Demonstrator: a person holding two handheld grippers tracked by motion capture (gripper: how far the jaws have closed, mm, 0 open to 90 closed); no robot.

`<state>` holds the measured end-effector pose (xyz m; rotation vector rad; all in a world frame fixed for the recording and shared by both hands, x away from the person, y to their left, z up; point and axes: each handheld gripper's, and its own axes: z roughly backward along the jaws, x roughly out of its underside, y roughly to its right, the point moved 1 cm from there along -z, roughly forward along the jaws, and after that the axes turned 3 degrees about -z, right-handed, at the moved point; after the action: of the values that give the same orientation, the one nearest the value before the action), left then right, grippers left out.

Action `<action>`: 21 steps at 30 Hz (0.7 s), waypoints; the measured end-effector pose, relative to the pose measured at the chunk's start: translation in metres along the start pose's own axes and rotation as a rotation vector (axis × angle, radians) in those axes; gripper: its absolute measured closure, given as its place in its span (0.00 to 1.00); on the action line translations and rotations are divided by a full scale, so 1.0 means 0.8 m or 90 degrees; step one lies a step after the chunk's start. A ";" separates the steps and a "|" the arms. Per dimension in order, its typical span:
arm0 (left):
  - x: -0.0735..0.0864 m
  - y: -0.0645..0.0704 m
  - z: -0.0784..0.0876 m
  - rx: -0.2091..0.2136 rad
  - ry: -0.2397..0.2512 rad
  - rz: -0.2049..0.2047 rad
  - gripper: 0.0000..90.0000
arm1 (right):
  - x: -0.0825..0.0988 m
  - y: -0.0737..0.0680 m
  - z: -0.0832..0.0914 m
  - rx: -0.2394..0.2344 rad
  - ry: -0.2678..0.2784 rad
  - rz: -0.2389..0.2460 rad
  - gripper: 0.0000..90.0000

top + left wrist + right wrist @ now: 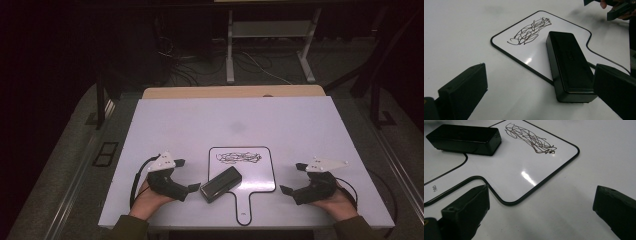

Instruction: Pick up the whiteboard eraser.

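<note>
Left tongs point(192, 175): near the worktop's point(170, 120) front-left corner, jaws apart, nothing between them, just beside the eraser.
Eraser point(221, 184): black block, lying flat across the lower left edge of the small whiteboard point(260, 175), long axis diagonal, its near end pointing toward the front-left corner, far end toward the scribble point(239, 158).
Right tongs point(293, 178): near the front-right corner, jaws apart, empty, beside the whiteboard's right edge.

1. A small printed mark reading "deli", seen turned sideways, is showing on the handle of the paddle-shaped whiteboard point(506, 165) in the right gripper view.
2. An embossed logo is sitting on top of the black eraser point(569, 67); it is not resolving into readable letters.
3. The black scribble point(530, 138) on the board is forming no words.
</note>
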<state>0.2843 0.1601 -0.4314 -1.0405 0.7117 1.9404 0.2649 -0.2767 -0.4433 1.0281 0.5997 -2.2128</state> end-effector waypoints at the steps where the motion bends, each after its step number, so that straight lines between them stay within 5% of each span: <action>1: 0.000 0.000 0.000 0.000 0.001 0.001 0.00 | 0.000 0.000 0.000 0.000 0.001 -0.001 0.00; 21: -0.011 0.007 -0.003 0.007 -0.006 -0.005 0.00 | 0.000 0.001 0.005 -0.004 0.011 -0.003 0.00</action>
<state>0.2832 0.1520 -0.4246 -1.0251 0.7107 1.9312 0.2634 -0.2797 -0.4412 1.0447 0.6170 -2.2074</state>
